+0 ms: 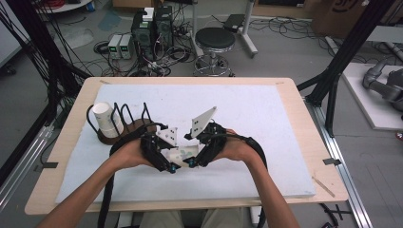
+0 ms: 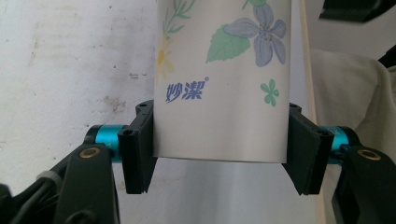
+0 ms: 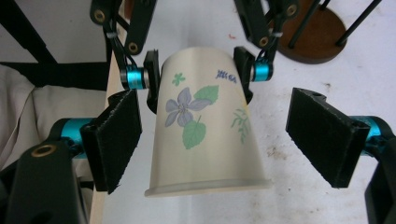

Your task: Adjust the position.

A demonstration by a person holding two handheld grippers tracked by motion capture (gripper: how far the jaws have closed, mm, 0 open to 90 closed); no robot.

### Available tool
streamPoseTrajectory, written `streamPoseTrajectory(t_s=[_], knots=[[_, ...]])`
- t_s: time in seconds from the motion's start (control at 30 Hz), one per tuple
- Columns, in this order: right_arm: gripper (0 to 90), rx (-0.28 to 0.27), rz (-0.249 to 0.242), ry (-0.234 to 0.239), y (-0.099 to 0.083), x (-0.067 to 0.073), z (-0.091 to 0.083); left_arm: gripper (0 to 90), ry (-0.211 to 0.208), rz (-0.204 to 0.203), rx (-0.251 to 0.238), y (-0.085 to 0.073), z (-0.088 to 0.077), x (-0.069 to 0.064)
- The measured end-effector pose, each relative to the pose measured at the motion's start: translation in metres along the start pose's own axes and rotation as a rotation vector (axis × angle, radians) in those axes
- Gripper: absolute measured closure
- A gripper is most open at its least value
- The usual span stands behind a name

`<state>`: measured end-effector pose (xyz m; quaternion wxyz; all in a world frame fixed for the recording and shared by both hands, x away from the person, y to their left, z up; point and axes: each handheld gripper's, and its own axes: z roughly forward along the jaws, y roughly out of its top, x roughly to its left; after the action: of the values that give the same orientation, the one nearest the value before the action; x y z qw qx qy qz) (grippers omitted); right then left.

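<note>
Here the left gripper [image 2: 219, 149] clamps a flower-printed paper cup [image 2: 224, 79] near its narrow base, the pads pressing both sides. The right gripper [image 3: 215, 140] stands open, its pads flanking the cup's rim end without touching. Behind both grippers, a wooden-based cup rack [image 1: 119, 124] carries stacked cups [image 1: 105, 118].

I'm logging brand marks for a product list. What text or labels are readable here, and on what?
"妙潔" with a small registered-trademark sign, in blue, on the paper cup held in the left tool.
The same blue print on the cup in the right gripper view: too blurred to read.
The boxes on the floor in the high view: too small to read.
</note>
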<state>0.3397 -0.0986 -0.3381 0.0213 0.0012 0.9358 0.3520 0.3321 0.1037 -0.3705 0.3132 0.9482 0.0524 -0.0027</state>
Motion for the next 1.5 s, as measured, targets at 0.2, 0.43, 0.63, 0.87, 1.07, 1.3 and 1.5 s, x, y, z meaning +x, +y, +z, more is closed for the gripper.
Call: streamPoseTrajectory(t_s=[0.2, 0.43, 0.63, 0.87, 1.07, 1.3, 1.5], knots=[[18.7, -0.054, 0.002, -0.020, 0.000, -0.001, -0.010, 35.8, 0.012, -0.009, -0.019, -0.004, -0.001, -0.001], [18.7, -0.079, 0.004, -0.030, -0.001, 0.000, -0.016, 35.8, 0.008, -0.014, -0.053, -0.008, -0.005, -0.001], [18.7, -0.111, 0.015, -0.042, -0.005, -0.003, -0.025, 35.8, 0.002, -0.026, -0.095, -0.015, -0.009, 0.000], [18.7, -0.144, 0.032, -0.050, -0.012, -0.004, -0.032, 35.7, 0.001, -0.042, -0.184, -0.025, -0.013, 0.002], [18.7, -0.177, 0.048, -0.053, -0.020, -0.004, -0.036, 35.7, -0.004, -0.069, -0.280, -0.035, -0.017, 0.003], [18.7, -0.220, 0.069, -0.060, -0.029, -0.005, -0.039, 35.6, -0.004, -0.108, -0.396, -0.049, -0.019, 0.005], [18.7, -0.258, 0.084, -0.069, -0.034, -0.005, -0.040, 35.6, -0.004, -0.127, -0.474, -0.056, -0.019, 0.006]])
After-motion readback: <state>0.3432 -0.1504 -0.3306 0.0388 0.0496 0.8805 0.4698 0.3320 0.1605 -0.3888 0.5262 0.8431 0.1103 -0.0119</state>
